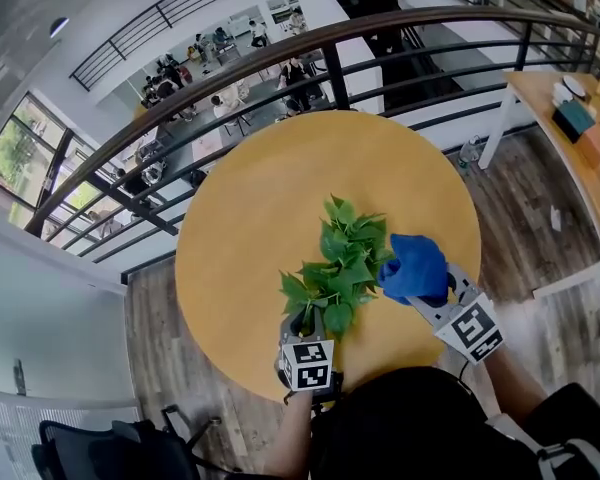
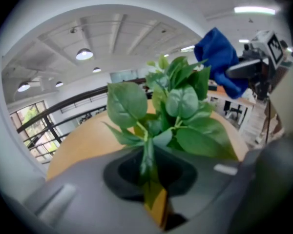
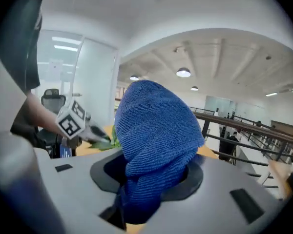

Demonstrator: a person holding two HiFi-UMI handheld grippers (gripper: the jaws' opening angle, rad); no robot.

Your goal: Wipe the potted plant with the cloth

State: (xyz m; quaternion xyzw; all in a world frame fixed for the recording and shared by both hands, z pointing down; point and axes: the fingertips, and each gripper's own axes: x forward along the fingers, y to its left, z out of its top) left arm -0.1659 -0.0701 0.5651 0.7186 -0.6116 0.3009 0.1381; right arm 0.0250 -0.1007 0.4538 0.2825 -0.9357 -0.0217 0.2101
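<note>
A leafy green potted plant (image 1: 340, 258) stands near the front edge of the round orange table (image 1: 250, 208); its pot is mostly hidden by leaves. My left gripper (image 1: 305, 330) is at the plant's base, jaws nearly together on a green stem (image 2: 147, 155) that runs down into the slit between them. My right gripper (image 1: 435, 298) is just right of the plant, shut on a bunched blue cloth (image 1: 415, 266). The cloth (image 3: 156, 130) bulges up out of the jaws and hangs beside the upper leaves (image 2: 176, 106), held off the table. The left gripper view shows the cloth (image 2: 217, 57) behind the foliage.
A dark metal railing (image 1: 280, 58) curves behind the table, with people on a lower floor beyond it. A wooden desk (image 1: 570, 138) with items stands at the right. A black chair (image 1: 80, 448) sits at the lower left on the wood floor.
</note>
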